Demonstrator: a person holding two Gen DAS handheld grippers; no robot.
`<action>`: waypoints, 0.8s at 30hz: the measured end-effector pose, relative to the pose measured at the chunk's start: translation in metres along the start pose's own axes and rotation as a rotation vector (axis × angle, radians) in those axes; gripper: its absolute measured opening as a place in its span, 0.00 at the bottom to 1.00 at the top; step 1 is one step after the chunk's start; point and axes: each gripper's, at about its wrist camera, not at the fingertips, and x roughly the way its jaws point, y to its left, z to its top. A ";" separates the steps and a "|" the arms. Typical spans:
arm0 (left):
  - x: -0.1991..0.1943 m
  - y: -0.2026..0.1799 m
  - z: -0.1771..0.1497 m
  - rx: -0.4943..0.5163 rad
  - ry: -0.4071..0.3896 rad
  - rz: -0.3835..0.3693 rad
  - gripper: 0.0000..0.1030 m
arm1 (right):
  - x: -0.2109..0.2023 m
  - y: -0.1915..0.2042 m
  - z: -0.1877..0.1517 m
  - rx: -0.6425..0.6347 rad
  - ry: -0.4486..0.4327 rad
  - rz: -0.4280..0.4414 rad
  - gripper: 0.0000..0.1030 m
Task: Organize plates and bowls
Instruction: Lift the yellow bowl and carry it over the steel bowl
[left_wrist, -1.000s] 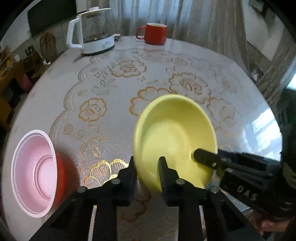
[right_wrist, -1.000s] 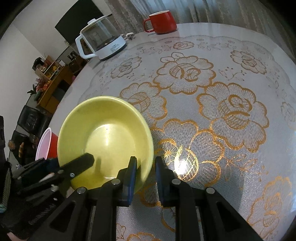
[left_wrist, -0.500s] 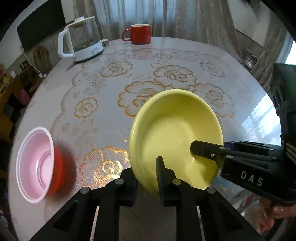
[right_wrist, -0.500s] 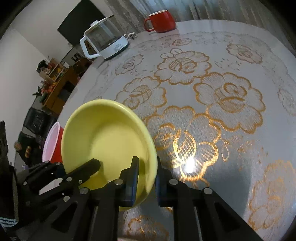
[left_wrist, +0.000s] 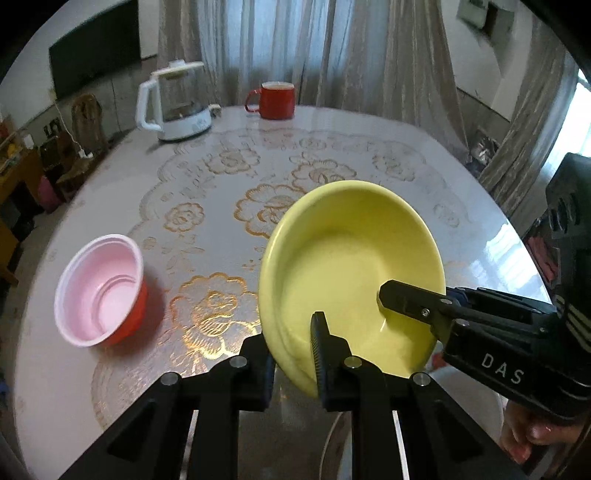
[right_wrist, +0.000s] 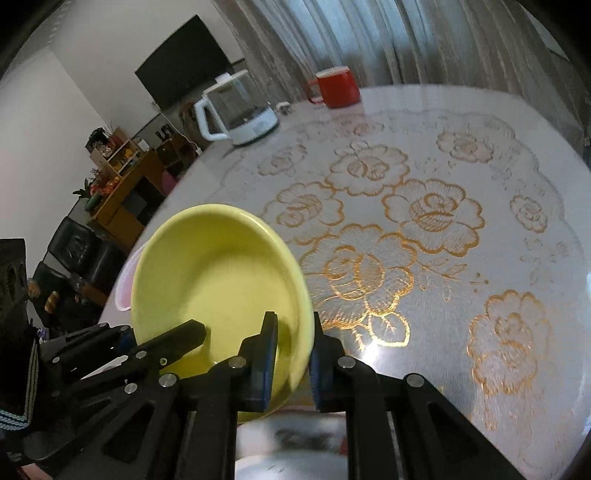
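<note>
Left wrist view: your left gripper (left_wrist: 291, 350) clamps yellow bowl (left_wrist: 351, 273) rim | right gripper (right_wrist: 291, 354) clamps opposite rim | bowl tilted above table's (left_wrist: 110, 184) near edge

A round table (left_wrist: 110, 206) carries a glossy white cover printed with gold roses. At its far edge stands a glass kettle (left_wrist: 173, 103) with a white handle and base, and just to its right, apart from it, a red mug (left_wrist: 275, 100). Pale curtains (left_wrist: 332, 51) hang behind them. A dark screen (right_wrist: 184, 81) is fixed on the wall, and a wooden shelf (right_wrist: 122, 173) of small items stands against that wall.
</note>
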 end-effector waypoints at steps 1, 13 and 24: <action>-0.005 0.001 -0.002 -0.006 -0.008 -0.003 0.17 | -0.006 0.006 -0.002 -0.010 -0.009 0.001 0.14; -0.069 0.016 -0.046 -0.084 -0.097 -0.062 0.17 | -0.054 0.052 -0.036 -0.067 -0.084 0.028 0.15; -0.115 0.037 -0.114 -0.134 -0.142 -0.067 0.17 | -0.077 0.088 -0.097 -0.044 -0.095 0.099 0.17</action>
